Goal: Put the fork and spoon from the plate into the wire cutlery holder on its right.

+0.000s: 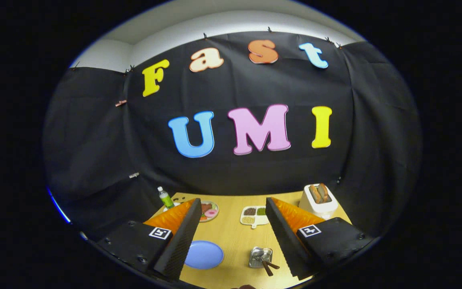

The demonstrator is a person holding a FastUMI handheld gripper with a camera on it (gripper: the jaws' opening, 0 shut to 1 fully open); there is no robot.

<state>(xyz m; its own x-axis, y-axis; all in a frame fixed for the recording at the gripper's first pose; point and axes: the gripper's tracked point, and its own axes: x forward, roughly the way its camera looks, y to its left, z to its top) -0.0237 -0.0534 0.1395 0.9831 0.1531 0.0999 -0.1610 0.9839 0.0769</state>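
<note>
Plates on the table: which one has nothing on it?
The blue plate, between the open gripper fingers beside the wire cutlery holder. The two farther plates carry food.

Tool [231,237] open above blue plate [203,254] and cutlery holder [260,257].

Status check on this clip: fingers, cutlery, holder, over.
Gripper open, fingers high above wooden table, holding nothing. Round blue plate bare. Wire cutlery holder already holds utensils with brown handles. Nothing obstructing.
</note>
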